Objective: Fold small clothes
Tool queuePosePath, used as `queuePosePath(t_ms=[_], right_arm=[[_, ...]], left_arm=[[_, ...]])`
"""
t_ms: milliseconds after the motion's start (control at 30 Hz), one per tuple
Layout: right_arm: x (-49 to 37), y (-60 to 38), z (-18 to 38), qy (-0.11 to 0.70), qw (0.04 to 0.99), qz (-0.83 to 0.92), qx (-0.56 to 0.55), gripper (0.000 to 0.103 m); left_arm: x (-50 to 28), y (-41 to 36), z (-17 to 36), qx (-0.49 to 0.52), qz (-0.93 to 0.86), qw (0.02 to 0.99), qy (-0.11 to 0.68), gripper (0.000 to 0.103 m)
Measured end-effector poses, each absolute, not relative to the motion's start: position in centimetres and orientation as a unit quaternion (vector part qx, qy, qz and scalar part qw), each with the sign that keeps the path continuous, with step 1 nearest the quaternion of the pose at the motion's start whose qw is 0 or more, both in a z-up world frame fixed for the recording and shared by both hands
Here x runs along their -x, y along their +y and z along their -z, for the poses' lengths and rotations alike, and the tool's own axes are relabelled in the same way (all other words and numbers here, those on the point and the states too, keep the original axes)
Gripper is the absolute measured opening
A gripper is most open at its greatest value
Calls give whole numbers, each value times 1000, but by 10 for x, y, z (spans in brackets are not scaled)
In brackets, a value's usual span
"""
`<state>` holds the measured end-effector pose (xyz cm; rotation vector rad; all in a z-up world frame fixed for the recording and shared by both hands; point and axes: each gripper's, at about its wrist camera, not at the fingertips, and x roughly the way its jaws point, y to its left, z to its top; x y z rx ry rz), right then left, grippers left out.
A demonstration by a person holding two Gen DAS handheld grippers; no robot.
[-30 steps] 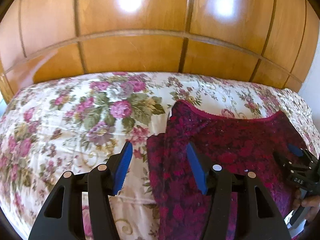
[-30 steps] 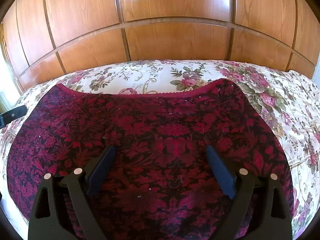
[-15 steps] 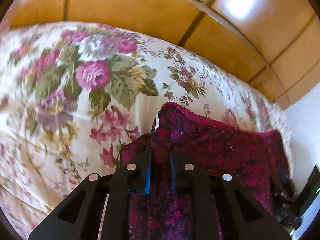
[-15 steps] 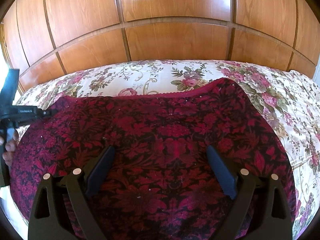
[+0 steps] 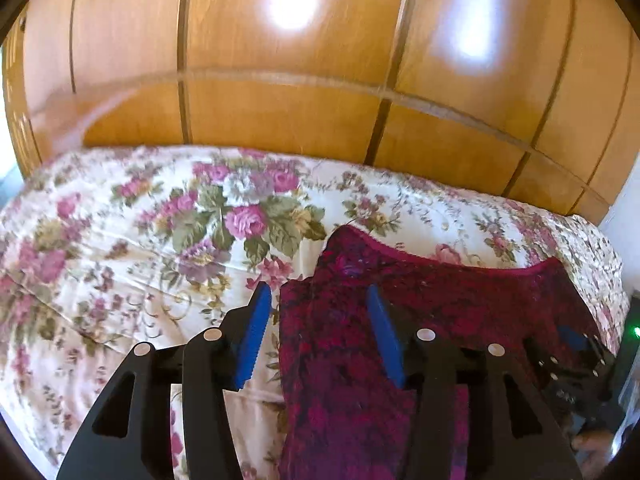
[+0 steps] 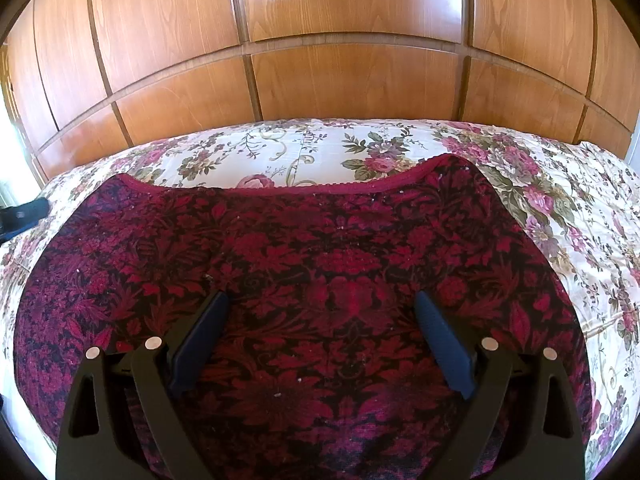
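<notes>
Fabric looked soft and limp: the dark red garment [image 6: 320,280] lay flat on the floral bedspread [image 5: 120,248]. Your left gripper [image 5: 316,336] was opening over its left edge, gripping nothing; your right gripper [image 6: 320,340] hung wide, empty. Take the trimmed hem corners. Its near edge was cut off.

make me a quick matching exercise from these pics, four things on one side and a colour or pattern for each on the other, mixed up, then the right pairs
Things
1. garment
2. bedspread
3. wall panels
4. pads of the left claw

Colours or patterns
A. glossy orange-brown wood
B. bright blue
C. dark red and black floral weave
D. cream with pink roses and green leaves

Pairs: 1-C, 2-D, 3-A, 4-B
</notes>
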<state>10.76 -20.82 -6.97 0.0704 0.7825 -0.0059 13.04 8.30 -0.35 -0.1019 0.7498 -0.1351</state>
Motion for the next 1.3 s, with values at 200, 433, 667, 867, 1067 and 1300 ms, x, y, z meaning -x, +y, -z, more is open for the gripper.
queuePosePath(t_ms=[200,433,667,867,1067,1300], right_arm=[[-107,-208,64,392,919,5,-34,93],[-95,-228,37,386,921,13,-58,96],[-96,-268,25,382,920,58,-66,96],[-110,-285,24,386,917,90,-47,95],[-125,-293,35,409,907,92,-37,48],[-138,-304,54,432,896,105,-27,21]], left_arm=[[-101,75,-5,39,71,931,356,49],[-86,66,-1,29,76,931,355,49],[-79,59,8,20,78,928,363,49],[-77,54,13,14,77,927,368,49],[-76,50,16,1,75,927,368,49],[-80,45,26,-9,75,922,381,49]])
